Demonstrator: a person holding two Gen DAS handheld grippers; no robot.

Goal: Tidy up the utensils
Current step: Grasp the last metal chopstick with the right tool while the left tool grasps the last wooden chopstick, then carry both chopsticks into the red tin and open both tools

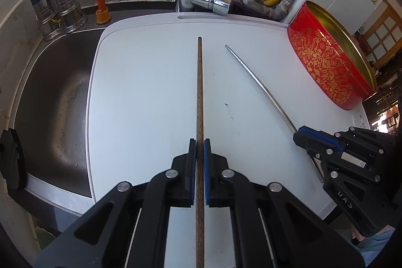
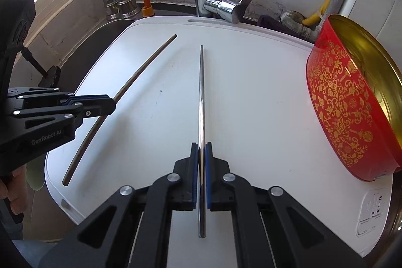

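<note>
**Two chopsticks pinched near one end, long tips free to swing**

The brown wooden chopstick [image 1: 199,92] is clamped between the blue pads of the left tongs [image 1: 200,145], running straight ahead of them over the white cutting board [image 1: 140,92]. The metal chopstick [image 2: 201,97] is gripped the same way by the right tongs [image 2: 201,148], its short tail poking back between the arms. Each pair of tongs sits just beside the other, with the sticks roughly parallel.

The risk, as I judge it, lies in the leverage: both sticks are held well back, so most of their length hangs forward unsupported. A slight twist of either wrist could pivot a stick in the pads or let the smooth metal one slide out. The red and gold tin [image 2: 346,102], tilted on the bench to the right of the right tongs, looks like the destination; a long tip could catch its rim and knock it. To the left of the left tongs lies the steel sink [image 1: 55,97], where a dropped stick could roll.
</note>
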